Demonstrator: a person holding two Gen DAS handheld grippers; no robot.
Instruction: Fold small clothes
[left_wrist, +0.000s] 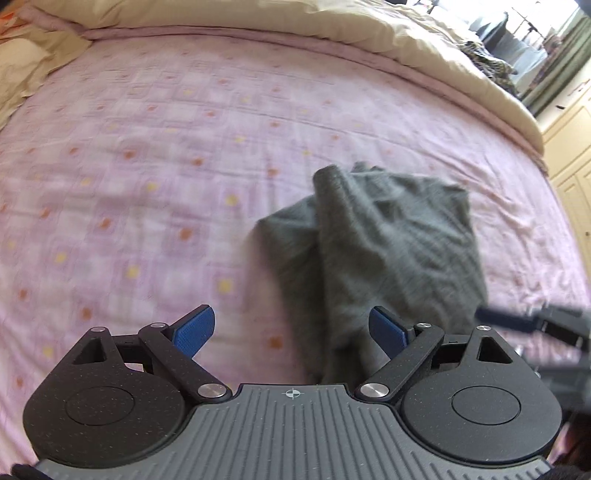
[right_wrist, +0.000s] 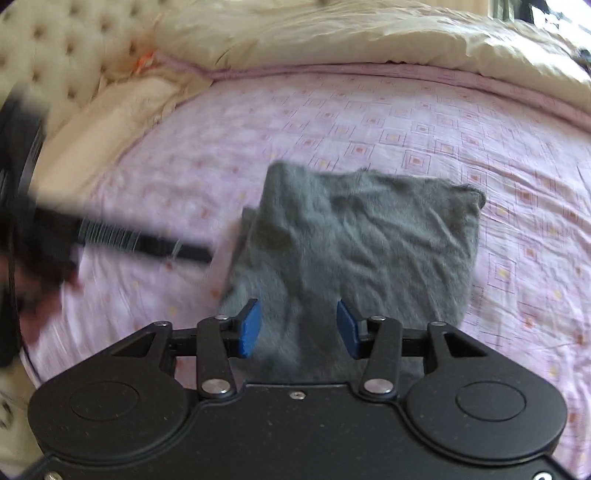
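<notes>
Left wrist view: nearest the lens, the left gripper (left_wrist: 291, 330) has its blue pads (left_wrist: 195, 332) spread wide with nothing between them, and it hangs above the pink patterned bedsheet (left_wrist: 129, 166). The near end of the grey garment (left_wrist: 384, 251) runs down under the right-hand pad and disappears behind the gripper body, so whether the cloth touches that pad cannot be told through the blur. The garment lies rumpled on the sheet, right of centre, with one layer lapped over another and a raised fold at its far left corner. At the right edge a dark blurred piece of the other tool reaches in at the garment's near right corner. Beyond the cloth the sheet runs on to a cream quilt (left_wrist: 332, 26) bunched along the far side of the bed, with a window and cream cupboards at the far right. In the right wrist view, the right gripper (right_wrist: 298, 328) is also parted, its pads standing moderately apart over the near edge of the garment (right_wrist: 369, 236); nothing is pinched between them. The cloth spreads away from the fingers as a wrinkled, roughly square shape. A blurred black part of the left tool (right_wrist: 122, 236) lies to its left. Farther off are a cream pillow (right_wrist: 110, 110), the quilt and a tufted headboard (right_wrist: 55, 48).
</notes>
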